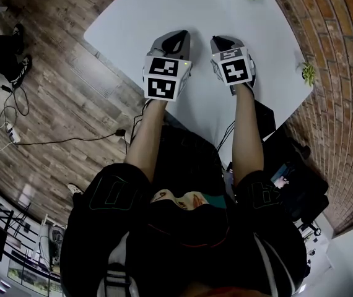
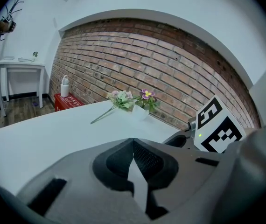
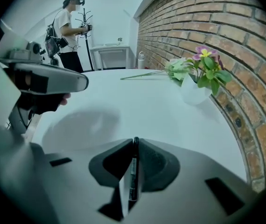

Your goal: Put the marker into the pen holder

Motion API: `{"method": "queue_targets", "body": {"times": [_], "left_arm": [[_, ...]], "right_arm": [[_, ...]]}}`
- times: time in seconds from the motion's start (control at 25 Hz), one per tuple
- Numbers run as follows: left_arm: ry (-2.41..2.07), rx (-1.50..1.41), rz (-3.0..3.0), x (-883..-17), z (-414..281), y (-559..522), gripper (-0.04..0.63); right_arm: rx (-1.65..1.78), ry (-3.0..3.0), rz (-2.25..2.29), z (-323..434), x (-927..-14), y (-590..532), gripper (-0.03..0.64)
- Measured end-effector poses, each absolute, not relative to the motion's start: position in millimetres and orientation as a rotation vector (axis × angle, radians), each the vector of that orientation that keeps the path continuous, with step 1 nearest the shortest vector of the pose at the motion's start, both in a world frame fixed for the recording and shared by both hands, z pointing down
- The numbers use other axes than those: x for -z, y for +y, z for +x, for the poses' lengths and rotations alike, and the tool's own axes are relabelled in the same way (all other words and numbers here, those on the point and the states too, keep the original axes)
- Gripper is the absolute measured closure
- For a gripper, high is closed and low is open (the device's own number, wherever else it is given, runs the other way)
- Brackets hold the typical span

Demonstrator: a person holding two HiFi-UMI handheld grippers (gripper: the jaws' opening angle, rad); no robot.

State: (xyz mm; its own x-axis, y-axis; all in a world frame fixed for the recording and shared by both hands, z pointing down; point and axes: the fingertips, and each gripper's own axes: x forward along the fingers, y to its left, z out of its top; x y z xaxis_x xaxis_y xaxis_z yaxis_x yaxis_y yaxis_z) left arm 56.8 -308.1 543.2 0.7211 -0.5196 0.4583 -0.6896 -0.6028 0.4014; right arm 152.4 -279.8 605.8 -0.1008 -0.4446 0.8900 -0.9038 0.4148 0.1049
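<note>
A thin black marker [image 3: 132,174] stands upright between the pads of my right gripper [image 3: 135,144], which is shut on it. In the head view the right gripper [image 1: 221,42] hovers over the near part of the white table [image 1: 195,8], and the marker is hidden there. My left gripper [image 2: 133,146] is shut with nothing in it. It hangs just left of the right one [image 1: 178,39], side by side at the same height. No pen holder shows in any view.
A white pot of pink and yellow flowers [image 3: 196,85] stands by the brick wall [image 3: 245,45] at the table's far side. A loose flower stem [image 3: 142,74] lies beside it. A small green plant [image 1: 308,73] sits at the right edge. A person [image 3: 70,27] stands far off.
</note>
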Motion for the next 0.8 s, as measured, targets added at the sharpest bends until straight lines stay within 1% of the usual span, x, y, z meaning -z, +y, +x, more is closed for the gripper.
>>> {"method": "queue_targets", "body": {"times": [0.24,0.48,0.8], "left_arm": [[-0.936,-0.367,2.365,-534.2,47.5,-308.2,0.597],[-0.984,-0.353,2.347,-528.8,22.1,-300.3,0.597],[-1.008,-0.28,2.377,-499.4,7.1,-287.5,0.597]], "right_arm": [[-0.584,-1.693,1.228,151.9,-600.3,-279.1,0.572],[-0.546,-1.714,1.311,143.9,-576.2,-273.5,0.572],[-0.534,-1.787,1.451,133.9,-536.2,-263.3,0.572]]}}
